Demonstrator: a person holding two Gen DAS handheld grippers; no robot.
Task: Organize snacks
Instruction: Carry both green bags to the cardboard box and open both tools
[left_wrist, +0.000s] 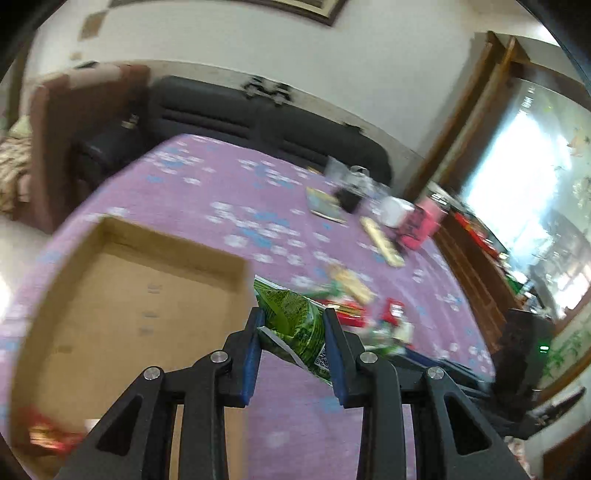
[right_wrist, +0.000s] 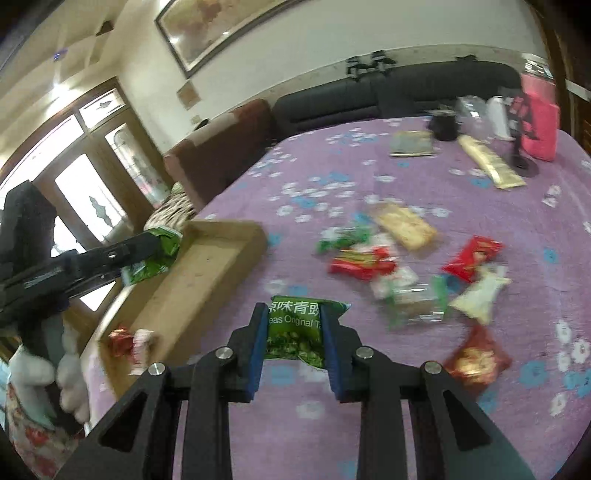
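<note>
My left gripper is shut on a green snack packet, held above the purple cloth beside the right wall of an open cardboard box. A red snack lies in the box's near corner. In the right wrist view, my right gripper is shut on a green pea packet above the cloth. To its left is the left gripper with its green packet, close to the box. A pile of loose snacks lies to the right.
A pink container, a black cup, clear jars and a long yellow packet stand at the table's far right. A dark sofa runs behind the table. A gloved hand holds the left tool.
</note>
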